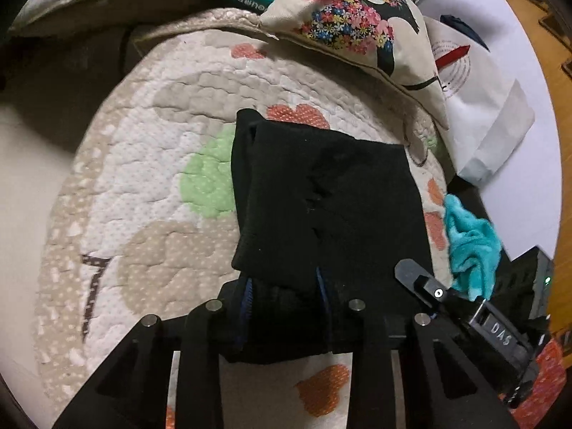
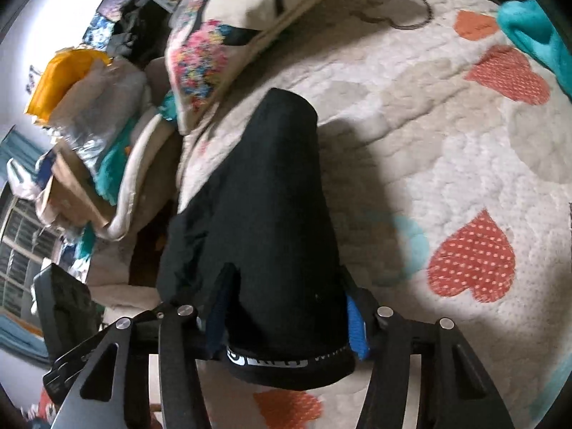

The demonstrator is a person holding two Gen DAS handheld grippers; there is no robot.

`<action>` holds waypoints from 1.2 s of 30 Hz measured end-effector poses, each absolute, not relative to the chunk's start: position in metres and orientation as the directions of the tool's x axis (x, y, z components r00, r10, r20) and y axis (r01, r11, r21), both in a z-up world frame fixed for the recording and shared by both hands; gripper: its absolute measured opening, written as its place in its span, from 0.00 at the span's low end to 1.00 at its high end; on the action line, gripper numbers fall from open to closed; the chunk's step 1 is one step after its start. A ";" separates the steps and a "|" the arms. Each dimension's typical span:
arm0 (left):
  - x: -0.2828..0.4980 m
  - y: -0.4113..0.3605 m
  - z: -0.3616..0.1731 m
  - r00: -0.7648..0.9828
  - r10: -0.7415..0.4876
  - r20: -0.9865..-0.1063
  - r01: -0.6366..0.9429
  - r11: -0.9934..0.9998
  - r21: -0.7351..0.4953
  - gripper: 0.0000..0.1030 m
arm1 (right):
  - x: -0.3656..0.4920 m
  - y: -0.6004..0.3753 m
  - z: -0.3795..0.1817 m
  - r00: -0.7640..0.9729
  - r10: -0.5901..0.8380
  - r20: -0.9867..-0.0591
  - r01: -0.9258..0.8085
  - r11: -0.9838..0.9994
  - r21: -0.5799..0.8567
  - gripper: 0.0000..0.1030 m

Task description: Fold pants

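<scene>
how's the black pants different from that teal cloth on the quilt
The black pants are folded into a neat block in mid quilt; the teal cloth lies crumpled at its edge. The pants are larger. Both grippers, left and right, grip the pants; the cloth lies untouched. Both are soft fabric.

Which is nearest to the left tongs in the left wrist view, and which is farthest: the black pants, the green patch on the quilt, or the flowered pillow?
1. Black pants: between the fingers of the left tongs.
2. Green patch: on the quilt, beside the pants' left edge.
3. Flowered pillow: beyond the pants, top right.
</scene>
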State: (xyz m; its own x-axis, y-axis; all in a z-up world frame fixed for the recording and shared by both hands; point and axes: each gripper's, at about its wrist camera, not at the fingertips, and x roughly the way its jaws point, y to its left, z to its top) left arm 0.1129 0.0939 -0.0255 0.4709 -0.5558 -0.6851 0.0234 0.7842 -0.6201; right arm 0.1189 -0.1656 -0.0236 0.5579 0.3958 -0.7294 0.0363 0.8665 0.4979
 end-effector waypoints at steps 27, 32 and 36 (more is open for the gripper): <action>0.100 0.165 -0.015 0.560 -0.467 -0.685 -0.206 0.722 -0.661 0.61 | 0.076 -0.075 0.004 0.705 0.145 -0.694 -0.230 0.973 -0.031 0.65; 0.102 0.138 -0.029 0.503 -0.459 -0.732 -0.170 0.778 -0.605 0.61 | 0.086 -0.105 -0.011 0.643 0.108 -0.758 -0.136 0.990 0.026 0.65; 0.104 0.122 -0.041 0.463 -0.451 -0.763 -0.153 0.807 -0.570 0.61 | 0.092 -0.117 -0.033 0.535 0.140 -0.833 -0.117 0.989 0.092 0.69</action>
State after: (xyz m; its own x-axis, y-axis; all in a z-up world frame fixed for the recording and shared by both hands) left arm 0.1035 0.1217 -0.0406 0.4628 -0.4514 -0.7629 -0.1526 0.8072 -0.5702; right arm 0.0918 -0.1169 -0.0335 0.5347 0.1404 -0.8333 -0.1167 0.9889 0.0917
